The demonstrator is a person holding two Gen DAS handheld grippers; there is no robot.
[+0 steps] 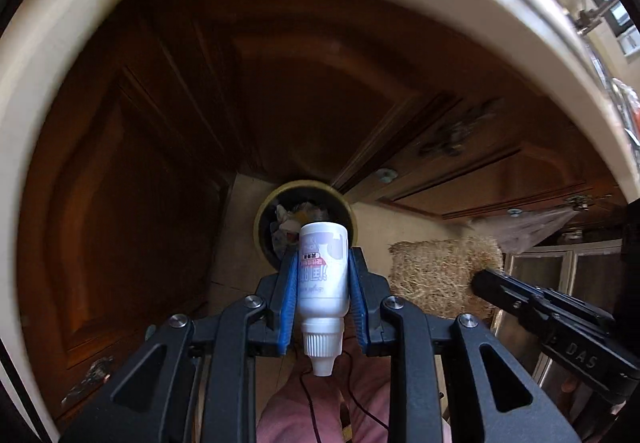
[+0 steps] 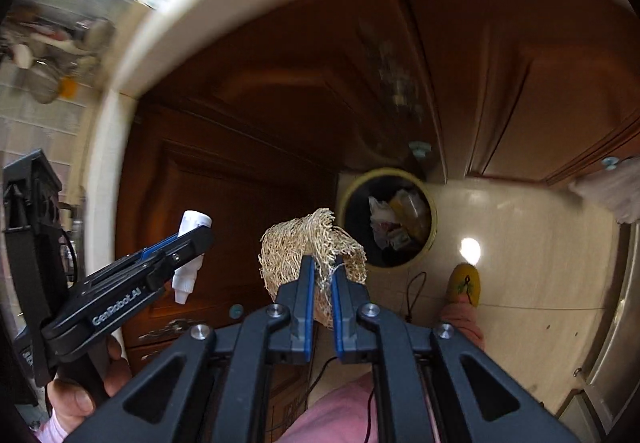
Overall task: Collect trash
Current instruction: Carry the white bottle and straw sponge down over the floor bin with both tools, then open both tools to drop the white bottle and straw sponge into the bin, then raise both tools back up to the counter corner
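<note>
Trash bin (image 2: 387,218) sits on floor by wood cabinets, partly full w/ wrappers. Left gripper (image 1: 323,275) clamps white bottle (image 1: 322,263) above it. Right gripper (image 2: 320,283) pinches loofah sponge (image 2: 310,247) nearby.

"GenRobot.AI" printed on left gripper (image 2: 192,239) body. "DAS" embossed on right gripper (image 1: 480,283) body. Bottle (image 1: 322,275) label carries print, upside down, not legible.
</note>
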